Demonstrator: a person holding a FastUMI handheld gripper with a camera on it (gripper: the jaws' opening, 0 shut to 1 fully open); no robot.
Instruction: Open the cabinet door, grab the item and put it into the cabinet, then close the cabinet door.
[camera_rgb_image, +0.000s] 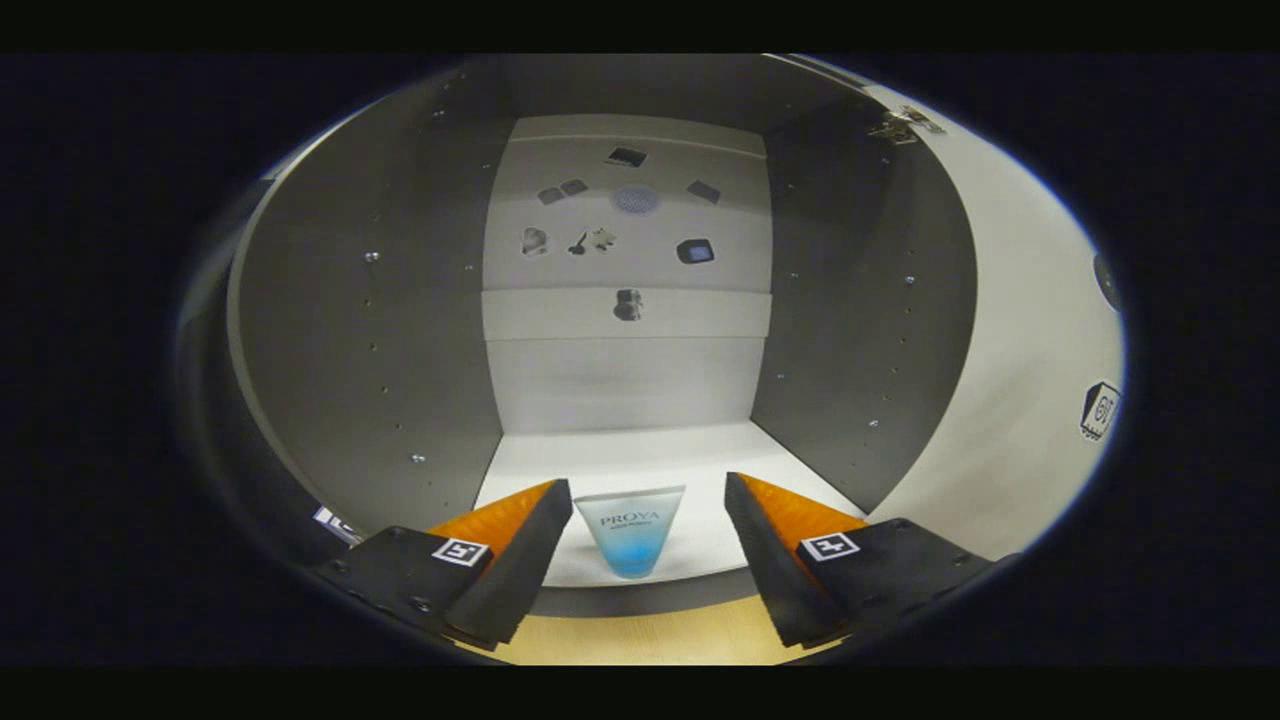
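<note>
A small translucent tube (630, 533), clear at its wide flat end and blue at its narrow end, stands on the white floor (640, 455) of the open cabinet, near the front edge. My gripper (648, 540) is open, its fingers on either side of the tube with a gap on each side, so neither finger touches it. The cabinet door (1030, 330) is swung wide open to the right, its hinge (905, 125) showing at the top.
Grey side walls (370, 330) close in the cabinet on both sides, and a white back panel (625, 250) carries several small dark marks. A light wooden surface (640, 640) lies below the cabinet's front lip, beneath the fingers.
</note>
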